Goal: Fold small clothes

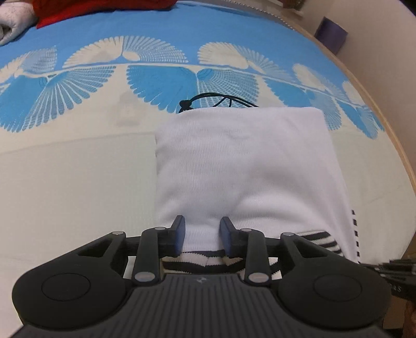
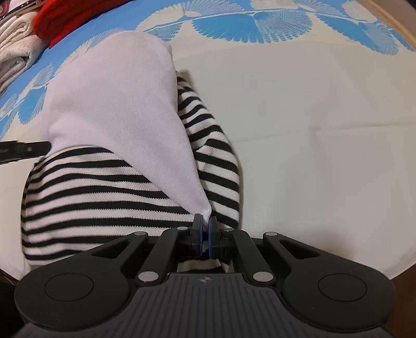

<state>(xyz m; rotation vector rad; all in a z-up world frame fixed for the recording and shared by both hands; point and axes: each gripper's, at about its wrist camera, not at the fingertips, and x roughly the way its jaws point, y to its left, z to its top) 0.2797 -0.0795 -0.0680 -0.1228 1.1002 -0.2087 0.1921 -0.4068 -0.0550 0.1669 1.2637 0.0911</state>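
A white garment (image 1: 247,161) lies folded on the bed over a black-and-white striped garment (image 1: 197,262). My left gripper (image 1: 202,234) straddles the white garment's near edge, its jaws apart by a fold of cloth; whether they grip it I cannot tell. In the right wrist view the white garment (image 2: 117,104) drapes over the striped garment (image 2: 91,197). My right gripper (image 2: 205,228) is shut on a corner of the white garment, pulling it taut. The left gripper's side shows at the left edge of the right wrist view (image 2: 23,149).
The bed cover (image 1: 78,182) is cream with a blue fan pattern farther away. A black cord (image 1: 215,100) lies behind the white garment. A red cloth (image 2: 54,18) and folded white towels (image 2: 15,57) lie at the far left. The bed's wooden edge (image 1: 390,124) runs along the right.
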